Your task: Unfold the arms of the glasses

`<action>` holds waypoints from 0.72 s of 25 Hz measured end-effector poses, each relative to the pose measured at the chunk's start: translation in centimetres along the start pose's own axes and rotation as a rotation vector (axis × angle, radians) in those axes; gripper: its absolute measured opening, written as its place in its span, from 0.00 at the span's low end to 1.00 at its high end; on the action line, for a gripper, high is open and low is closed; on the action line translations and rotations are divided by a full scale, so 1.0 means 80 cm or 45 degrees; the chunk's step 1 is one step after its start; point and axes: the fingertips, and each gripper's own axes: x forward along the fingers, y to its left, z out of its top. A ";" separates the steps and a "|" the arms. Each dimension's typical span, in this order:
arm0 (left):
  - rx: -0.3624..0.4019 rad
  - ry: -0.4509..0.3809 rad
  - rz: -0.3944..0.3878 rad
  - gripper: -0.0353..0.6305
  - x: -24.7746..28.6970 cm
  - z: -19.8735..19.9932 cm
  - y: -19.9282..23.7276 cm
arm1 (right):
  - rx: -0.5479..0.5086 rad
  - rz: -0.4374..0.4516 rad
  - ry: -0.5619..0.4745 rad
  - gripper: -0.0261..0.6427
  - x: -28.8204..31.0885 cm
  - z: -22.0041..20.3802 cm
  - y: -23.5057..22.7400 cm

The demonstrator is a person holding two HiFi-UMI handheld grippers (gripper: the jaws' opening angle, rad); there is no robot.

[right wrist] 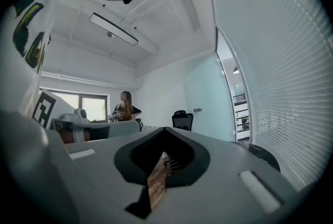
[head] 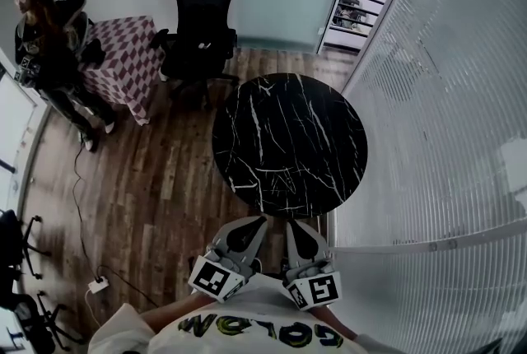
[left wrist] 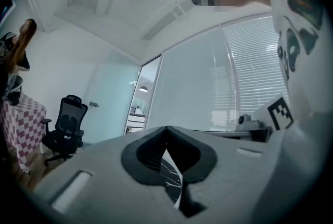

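No glasses show in any view. A round black marble table [head: 288,142] stands just ahead of me, and its top looks bare. My left gripper [head: 261,221] is held level near the table's front edge, jaws shut with nothing between them. My right gripper [head: 291,223] sits beside it, also shut and empty. In the left gripper view the left gripper [left wrist: 166,129] has its jaws meeting at the tip, with a sliver of the marble top behind them. In the right gripper view the right gripper [right wrist: 165,130] is closed the same way over wooden floor.
A black office chair [head: 202,23] stands behind the table. A checkered-cloth table [head: 123,56] and a person [head: 49,48] are at the far left. White blinds [head: 445,138] run along the right side. A power strip [head: 97,285] and cable lie on the wooden floor.
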 end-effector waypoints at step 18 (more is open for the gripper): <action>0.001 -0.016 -0.081 0.06 0.105 0.034 0.171 | -0.056 -0.059 0.002 0.04 0.195 0.023 -0.042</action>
